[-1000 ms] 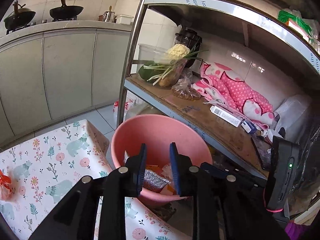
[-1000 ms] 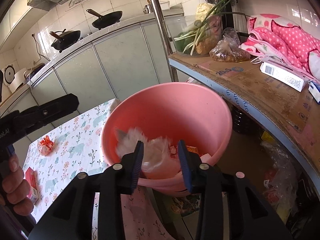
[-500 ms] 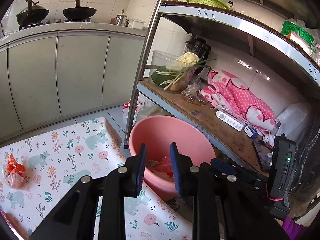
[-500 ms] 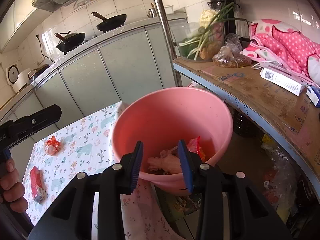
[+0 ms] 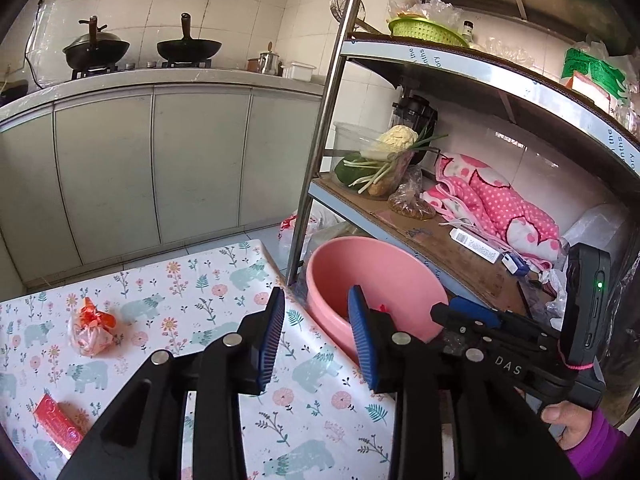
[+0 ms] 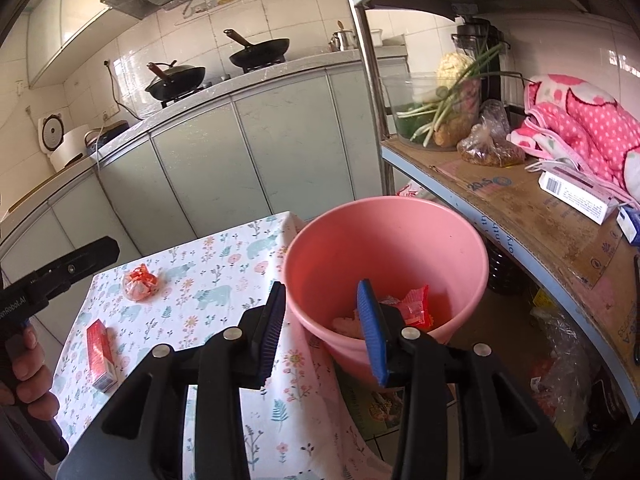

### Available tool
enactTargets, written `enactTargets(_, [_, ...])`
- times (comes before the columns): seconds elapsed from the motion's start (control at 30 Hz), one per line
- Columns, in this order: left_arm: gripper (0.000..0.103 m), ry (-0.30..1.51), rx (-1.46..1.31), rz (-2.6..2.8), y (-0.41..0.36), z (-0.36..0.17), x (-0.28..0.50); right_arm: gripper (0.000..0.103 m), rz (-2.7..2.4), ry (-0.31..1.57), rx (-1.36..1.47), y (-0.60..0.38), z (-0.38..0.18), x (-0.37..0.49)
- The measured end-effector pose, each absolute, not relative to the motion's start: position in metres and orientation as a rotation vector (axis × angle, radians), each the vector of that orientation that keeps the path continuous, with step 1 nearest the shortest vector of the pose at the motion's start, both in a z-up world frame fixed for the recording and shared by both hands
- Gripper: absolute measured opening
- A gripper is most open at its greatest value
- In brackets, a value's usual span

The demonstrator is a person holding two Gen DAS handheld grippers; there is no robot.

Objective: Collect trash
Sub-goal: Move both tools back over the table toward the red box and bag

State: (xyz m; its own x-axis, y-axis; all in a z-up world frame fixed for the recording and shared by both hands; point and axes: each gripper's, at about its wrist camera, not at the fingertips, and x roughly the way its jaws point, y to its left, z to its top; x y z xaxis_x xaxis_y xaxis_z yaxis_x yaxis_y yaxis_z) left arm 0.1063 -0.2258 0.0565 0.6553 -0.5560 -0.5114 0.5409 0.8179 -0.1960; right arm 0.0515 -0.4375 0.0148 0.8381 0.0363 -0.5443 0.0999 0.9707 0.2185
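Note:
A pink bucket (image 5: pixel 376 276) (image 6: pixel 384 236) stands on the floor beside the table and holds wrappers and crumpled trash (image 6: pixel 412 306). A knotted orange-white bag (image 5: pixel 91 332) (image 6: pixel 139 282) and a small red box (image 5: pixel 56 424) (image 6: pixel 101 356) lie on the floral tablecloth (image 5: pixel 200 292) (image 6: pixel 208 276). My left gripper (image 5: pixel 316 338) is open and empty above the table's right edge, next to the bucket. My right gripper (image 6: pixel 326 330) is open and empty, just in front of the bucket's near rim. It also shows in the left wrist view (image 5: pixel 480 320).
A metal shelf rack (image 5: pixel 452 236) (image 6: pixel 520 208) stands right of the bucket with vegetables, a pink spotted cloth and boxes. Kitchen cabinets (image 5: pixel 160 160) with two woks line the back wall. Bags lie under the shelf (image 6: pixel 560 352).
Both grippers pulled back and up from the bucket toward the table. The white crumpled trash between the right gripper's fingers dropped into the bucket. More tabletop, the bag and the red box came into view.

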Motion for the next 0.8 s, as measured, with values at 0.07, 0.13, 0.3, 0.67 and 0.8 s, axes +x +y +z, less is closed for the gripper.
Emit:
enactTargets(0.07, [0.035,0.588,-0.028,-0.597,-0.214,0.056,0.101,0.043,-0.020,0.574,0.237,-0.431,0.017,0.050])
enactTargets(0.13, [0.036,0.588,-0.030,-0.567,-0.203,0.055,0.098,0.044,-0.002,0.576,0.233,-0.424,0.018,0.049])
enactTargets(0.3, [0.037,0.594,-0.031,-0.476,-0.167,0.051,0.087,0.044,0.065,0.601,0.210,-0.397,0.014,0.050])
enactTargets(0.67, [0.037,0.634,0.043,-0.301,-0.112,0.025,0.066,0.044,0.201,0.716,0.172,-0.338,-0.018,0.055])
enactTargets(0.8, [0.037,0.648,0.048,-0.254,-0.097,0.016,0.059,0.044,0.232,0.738,0.166,-0.325,-0.024,0.054])
